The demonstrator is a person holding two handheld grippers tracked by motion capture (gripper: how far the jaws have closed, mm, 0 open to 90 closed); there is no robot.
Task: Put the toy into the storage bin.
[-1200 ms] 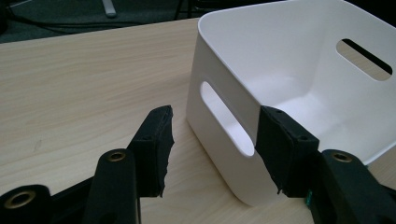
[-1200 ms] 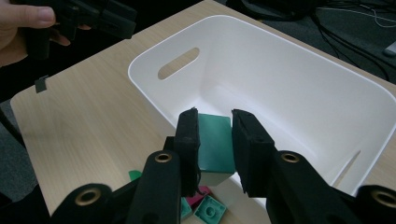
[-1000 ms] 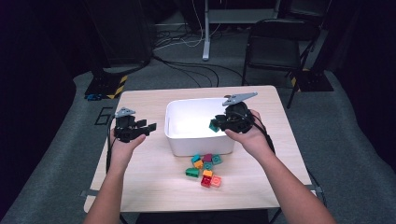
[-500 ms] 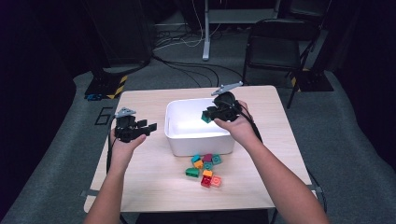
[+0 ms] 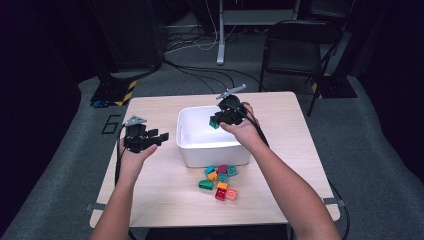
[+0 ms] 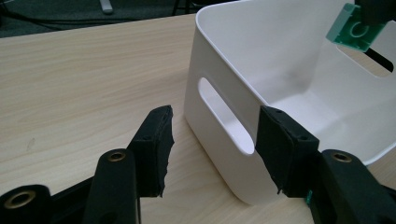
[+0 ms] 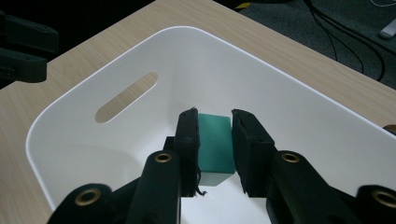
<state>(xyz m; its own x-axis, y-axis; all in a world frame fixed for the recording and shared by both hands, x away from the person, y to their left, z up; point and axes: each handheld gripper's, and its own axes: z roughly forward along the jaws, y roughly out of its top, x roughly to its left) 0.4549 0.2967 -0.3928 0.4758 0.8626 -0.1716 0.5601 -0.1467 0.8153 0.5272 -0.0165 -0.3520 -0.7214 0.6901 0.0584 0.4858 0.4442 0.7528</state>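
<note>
Brick held over the bin.

My desk (image 5: 150,195) carries the white bin (image 5: 186,131) in its middle, and a small pile of coloured bricks (image 5: 219,181) lies just in front of the bin's near wall. My left tool (image 5: 161,135) hovers beside the bin's left wall with its jaws spread apart and nothing between them. My right tool (image 7: 215,140) is clamped on a green brick (image 7: 214,142), which hangs above the bin's interior; how near it sits to the floor I cannot quite tell.
</note>
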